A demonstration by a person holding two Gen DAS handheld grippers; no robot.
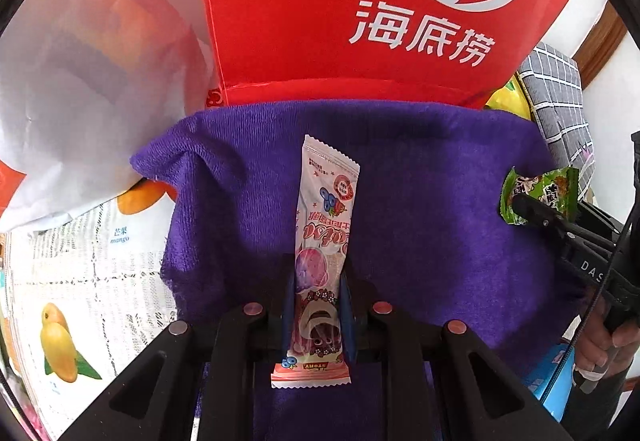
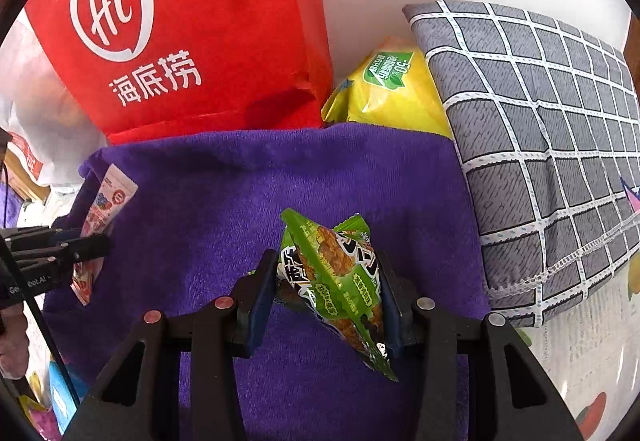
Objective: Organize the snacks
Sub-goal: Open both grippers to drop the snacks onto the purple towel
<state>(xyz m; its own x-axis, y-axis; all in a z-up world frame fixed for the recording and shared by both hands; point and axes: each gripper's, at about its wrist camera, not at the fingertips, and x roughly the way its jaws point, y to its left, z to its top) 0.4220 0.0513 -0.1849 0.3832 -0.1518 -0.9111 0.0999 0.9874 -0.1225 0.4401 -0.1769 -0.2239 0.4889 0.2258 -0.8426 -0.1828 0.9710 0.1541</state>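
Here, a long pink snack stick (image 1: pixel 320 265) is clamped by the left gripper (image 1: pixel 318 305) above the purple towel (image 1: pixel 420 201), its long axis pointing away toward the red bag (image 1: pixel 300 21). Rightward, a green snack packet (image 2: pixel 336 281), apparently tilted diagonally, is gripped by the right gripper (image 2: pixel 326 297).

Two close fisheye wrist views look forward and down along each gripper's fingers onto a shared purple towel (image 1: pixel 420 177) and red bag (image 2: pixel 192 41); each camera catches the other gripper at its edge
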